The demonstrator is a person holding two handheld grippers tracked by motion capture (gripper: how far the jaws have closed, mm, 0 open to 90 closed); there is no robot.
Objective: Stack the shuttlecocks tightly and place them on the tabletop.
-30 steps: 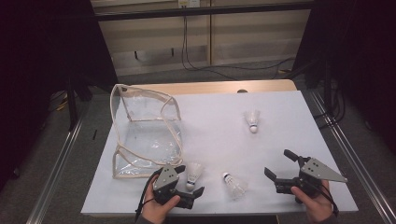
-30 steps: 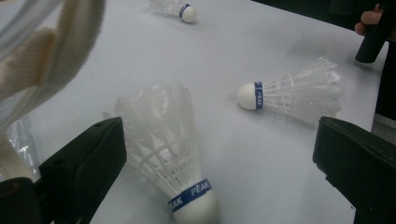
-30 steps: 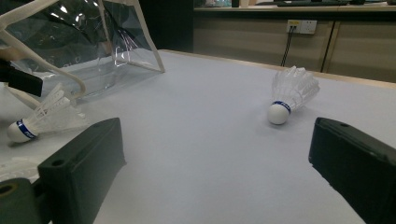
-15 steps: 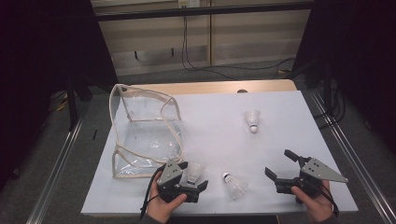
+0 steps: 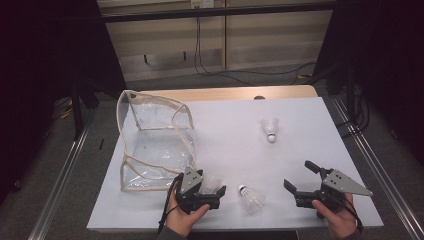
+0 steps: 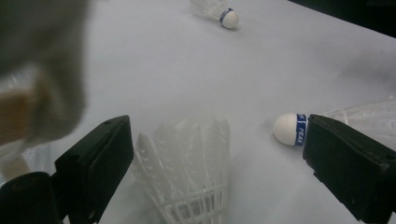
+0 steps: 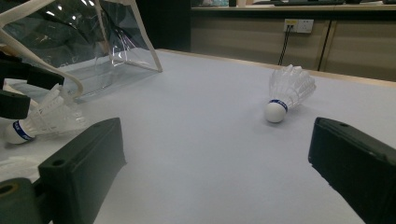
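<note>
Your white table [image 5: 300, 150] sits evenly lit from above while everything around it falls to near black. Beside the table's near-left corner, the clear bag [image 5: 150, 145] throws small glints. In your left gripper view, a blurred grey mass smears the corner left of the sharp shuttlecock [image 6: 191, 163]; shadows on the table stay faint and soft.

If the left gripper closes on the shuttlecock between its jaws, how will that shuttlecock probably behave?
The shuttlecock looks very light, so it should lift easily. Its thin white feather skirt seems fragile and may bend under a firm squeeze by the left gripper. If pushed instead, it would probably roll in a curve.
</note>
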